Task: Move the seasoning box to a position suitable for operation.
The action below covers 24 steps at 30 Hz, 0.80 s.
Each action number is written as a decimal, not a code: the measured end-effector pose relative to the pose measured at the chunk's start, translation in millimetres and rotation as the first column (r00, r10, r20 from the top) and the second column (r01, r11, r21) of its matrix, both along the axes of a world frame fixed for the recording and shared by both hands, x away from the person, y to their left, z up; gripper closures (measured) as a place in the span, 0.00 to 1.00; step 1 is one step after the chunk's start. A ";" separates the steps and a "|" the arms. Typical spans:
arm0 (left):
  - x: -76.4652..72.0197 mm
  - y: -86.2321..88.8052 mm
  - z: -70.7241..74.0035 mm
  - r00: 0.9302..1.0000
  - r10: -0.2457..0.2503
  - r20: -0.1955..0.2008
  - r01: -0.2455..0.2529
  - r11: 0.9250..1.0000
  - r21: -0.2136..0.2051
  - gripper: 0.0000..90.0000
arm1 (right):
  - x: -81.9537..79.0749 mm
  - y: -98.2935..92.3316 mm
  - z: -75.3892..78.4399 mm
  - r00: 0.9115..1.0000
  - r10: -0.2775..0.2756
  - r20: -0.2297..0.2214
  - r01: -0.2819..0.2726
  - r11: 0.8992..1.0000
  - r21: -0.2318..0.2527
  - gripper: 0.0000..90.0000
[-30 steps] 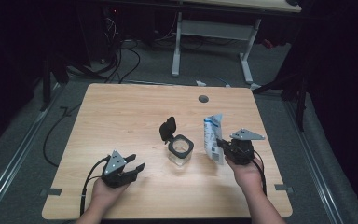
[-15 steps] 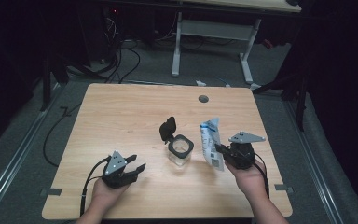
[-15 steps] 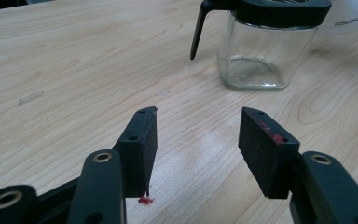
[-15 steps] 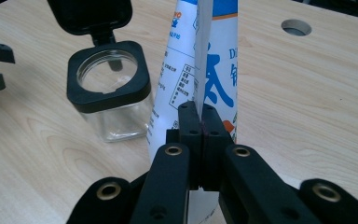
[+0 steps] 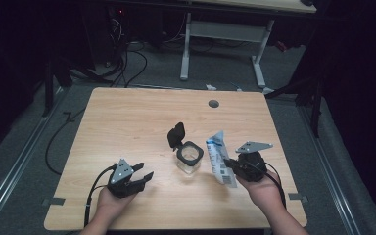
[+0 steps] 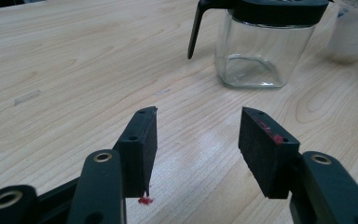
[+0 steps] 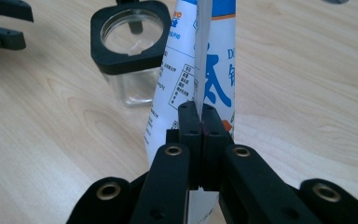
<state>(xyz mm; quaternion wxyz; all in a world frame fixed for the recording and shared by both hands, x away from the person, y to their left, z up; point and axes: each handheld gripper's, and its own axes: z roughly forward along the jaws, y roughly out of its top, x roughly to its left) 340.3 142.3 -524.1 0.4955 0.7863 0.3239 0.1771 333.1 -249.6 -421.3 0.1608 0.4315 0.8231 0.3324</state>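
A clear square glass jar [image 5: 189, 156] with a black rim and its flip lid [image 5: 176, 134] swung open stands mid-table. Its open mouth shows in the right gripper view [image 7: 129, 43], and its empty glass body in the left gripper view [image 6: 255, 51]. My right gripper [image 5: 231, 165] is shut on the back seam of a white and blue pouch [image 5: 219, 156], held upright just right of the jar [image 7: 200, 70]. My left gripper [image 5: 143, 176] rests open near the table's front left, its jaws [image 6: 198, 149] apart over bare wood, pointing toward the jar.
The wooden table [image 5: 127, 122] has a round cable hole [image 5: 213, 104] near its far edge. A white desk frame [image 5: 225, 34] and cables lie on the floor beyond. Small red specks [image 6: 144, 200] mark the wood under the left jaws.
The right gripper has carried the pouch slightly left, toward the jar, and tilted it a little. The left gripper has stayed where it was.
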 end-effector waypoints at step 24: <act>-0.6 -2.7 -1.2 1.000 -0.013 -0.002 0.013 1.000 0.008 0.53 | 2.2 3.2 17.1 0.976 0.055 -0.211 -0.084 0.988 -0.130 1.00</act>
